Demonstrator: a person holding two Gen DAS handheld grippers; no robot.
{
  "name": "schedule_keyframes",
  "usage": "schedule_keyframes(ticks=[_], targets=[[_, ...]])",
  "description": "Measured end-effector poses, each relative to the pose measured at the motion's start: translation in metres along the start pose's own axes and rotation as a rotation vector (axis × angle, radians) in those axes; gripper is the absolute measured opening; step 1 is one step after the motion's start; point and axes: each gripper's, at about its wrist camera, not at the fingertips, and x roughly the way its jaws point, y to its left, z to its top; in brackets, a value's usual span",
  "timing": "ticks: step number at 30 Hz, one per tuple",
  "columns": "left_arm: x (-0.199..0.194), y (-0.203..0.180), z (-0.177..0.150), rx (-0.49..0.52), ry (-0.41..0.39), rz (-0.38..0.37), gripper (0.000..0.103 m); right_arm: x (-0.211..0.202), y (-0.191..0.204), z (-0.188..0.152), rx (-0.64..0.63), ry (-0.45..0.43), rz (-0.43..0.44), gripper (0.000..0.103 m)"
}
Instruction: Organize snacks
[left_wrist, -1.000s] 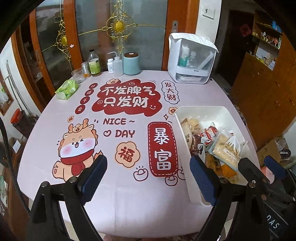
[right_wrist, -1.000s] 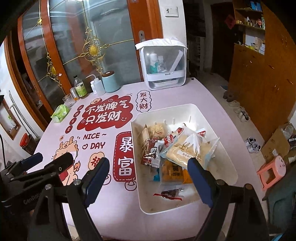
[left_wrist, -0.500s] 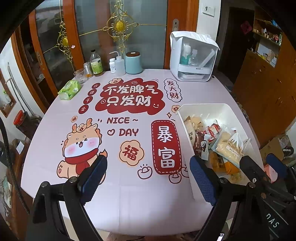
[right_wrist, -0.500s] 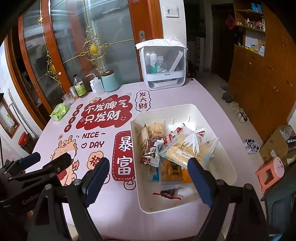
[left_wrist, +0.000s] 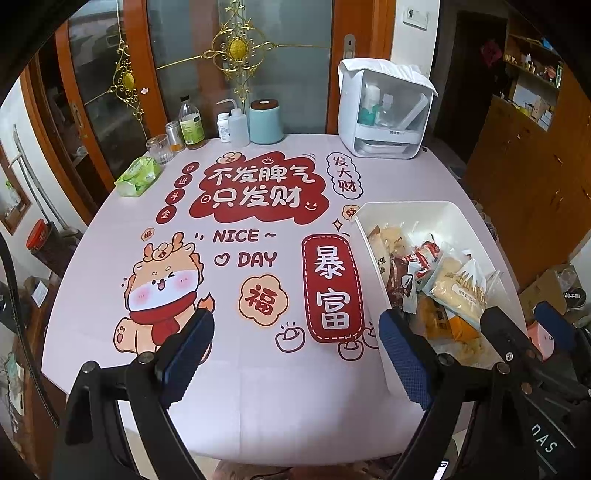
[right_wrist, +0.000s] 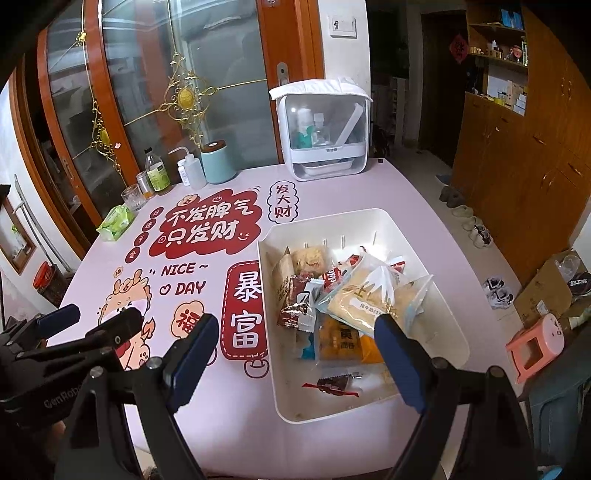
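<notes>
A white plastic bin (right_wrist: 332, 225) stands on the right half of the pink printed tablecloth (right_wrist: 207, 258). Several snack packets are piled in it: a large clear bag of pale biscuits (right_wrist: 369, 295), a brown packet (right_wrist: 295, 306), an orange packet (right_wrist: 340, 339) and a small dark wrapper (right_wrist: 332, 384). My right gripper (right_wrist: 295, 356) hangs open above the bin's near left corner, holding nothing. My left gripper (left_wrist: 295, 354) hangs open over the cloth, just left of the bin (left_wrist: 364, 236), with nothing between its blue pads. Each gripper shows in the other's view: the right gripper (left_wrist: 522, 325), the left gripper (right_wrist: 88, 323).
At the table's back stand a white lidded organiser (left_wrist: 384, 118), a teal canister (left_wrist: 265, 122), bottles, a glass and a green tissue pack (left_wrist: 138, 175). Glass doors rise behind. On the floor to the right are a pink stool (right_wrist: 535, 347), a cardboard box and shoes.
</notes>
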Motion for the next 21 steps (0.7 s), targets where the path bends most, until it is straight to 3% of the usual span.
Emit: schedule_keyframes(ticks=[21], targets=[[0.004,0.0007,-0.0031,0.022,0.018,0.001,0.09,0.0004,-0.0024,-0.0005,0.003,-0.001,-0.008,0.087]])
